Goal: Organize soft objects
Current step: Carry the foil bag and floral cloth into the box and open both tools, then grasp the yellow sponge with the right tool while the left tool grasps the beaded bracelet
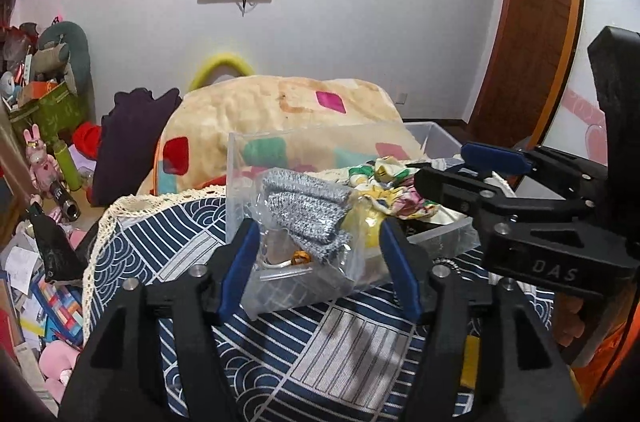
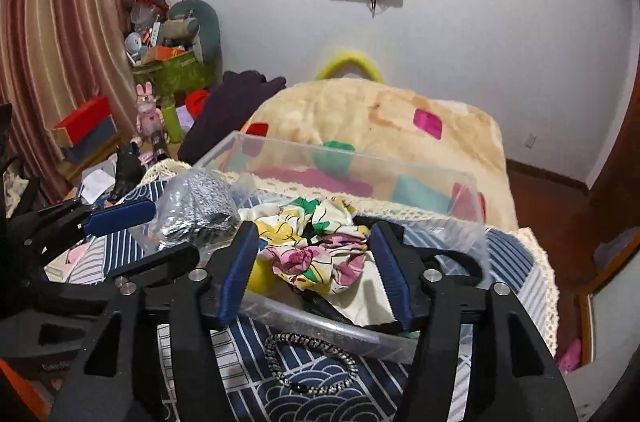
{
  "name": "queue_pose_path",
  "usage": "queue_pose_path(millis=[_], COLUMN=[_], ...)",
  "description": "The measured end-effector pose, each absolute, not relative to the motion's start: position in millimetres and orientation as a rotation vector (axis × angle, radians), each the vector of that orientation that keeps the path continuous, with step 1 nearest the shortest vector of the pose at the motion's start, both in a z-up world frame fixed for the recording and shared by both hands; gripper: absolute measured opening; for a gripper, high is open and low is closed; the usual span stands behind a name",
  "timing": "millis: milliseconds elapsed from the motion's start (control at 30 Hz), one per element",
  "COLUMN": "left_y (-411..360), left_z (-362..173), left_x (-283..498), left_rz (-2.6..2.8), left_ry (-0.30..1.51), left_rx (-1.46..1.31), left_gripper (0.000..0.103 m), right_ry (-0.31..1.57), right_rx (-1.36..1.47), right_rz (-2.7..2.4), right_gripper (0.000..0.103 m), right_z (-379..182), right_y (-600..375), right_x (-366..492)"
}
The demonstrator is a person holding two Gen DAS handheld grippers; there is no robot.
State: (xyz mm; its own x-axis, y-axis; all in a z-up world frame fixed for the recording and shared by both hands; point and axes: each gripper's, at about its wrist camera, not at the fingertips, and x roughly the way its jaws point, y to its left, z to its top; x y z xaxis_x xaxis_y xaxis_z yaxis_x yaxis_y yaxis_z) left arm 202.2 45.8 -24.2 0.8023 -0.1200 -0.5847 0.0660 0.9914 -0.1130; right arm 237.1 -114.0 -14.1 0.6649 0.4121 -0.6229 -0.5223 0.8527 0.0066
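A clear plastic box (image 1: 236, 182) (image 2: 460, 190) stands on a blue patterned tablecloth (image 1: 328, 354). A clear bag with grey knit cloth (image 1: 308, 218) (image 2: 196, 210) lies at the box's left end. A floral cloth (image 1: 396, 190) (image 2: 316, 246) lies in the box over a yellow item (image 2: 262, 276). My left gripper (image 1: 320, 262) is open, its fingers on either side of the bag. My right gripper (image 2: 316, 270) is open, its fingers on either side of the floral cloth; it also shows in the left wrist view (image 1: 472, 174).
A black-and-white braided band (image 2: 312, 362) lies on the tablecloth before the box. A cream patterned blanket (image 1: 288, 114) (image 2: 380, 118) rises behind the table. Toys, boxes and papers crowd the floor at left (image 1: 44, 126). A wooden door (image 1: 536, 22) stands at right.
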Motion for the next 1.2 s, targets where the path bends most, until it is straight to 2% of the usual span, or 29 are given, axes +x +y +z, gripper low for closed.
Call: queue_pose_path(millis=[133,233,300,600,867,1000,1100,1167,1200], left_y=[43.1,42.2,41.1,26.4,25.2,29.6,30.8,29.8,28.5], left_z=[-11.9,-2.7,2.0,-8.2,-42.4,-59.4,-69.2,-73.4,-74.8], left_x=[185.0,170.1,158.9,122.0,110.5,107.9,108.0,108.6,109.6], left_rz=[-0.107,-0.099,-0.086,-0.069,-0.075,-0.078,-0.062,-0.049,-0.048], left_ry=[0.599,0.57,0.55,0.555,0.653,0.703,0.723,0.725,0.727], left_rx=[-0.084,-0.079,-0.077,-0.013,-0.052,-0.103,-0.113,-0.109,-0.106], left_gripper=[0.074,0.089,0.096,0.1,0.1,0.1,0.1,0.1,0.1], right_ry=[0.599,0.557,0.538,0.507,0.64,0.714,0.757,0.783,0.799], right_rx=[-0.173,-0.161,-0.141,-0.129,-0.089,-0.077,-0.091,-0.106,-0.118], right_rz=[0.519,0.524,0.522,0.497,0.537,0.589,0.63,0.655,0.662], right_gripper=[0.071,0.083,0.084,0.084,0.084,0.079,0.07,0.054,0.049], right_z=[-1.8,6.0,9.5,7.1,-34.0,-58.5,-71.1,-79.2,-83.9], right_y=[-120.0,-126.3,-132.1,-158.7,-174.5,-169.6,-159.8,-152.7,-149.3], right_x=[223.2,213.1,207.0,172.9,153.2,145.6,145.0,145.7,147.4])
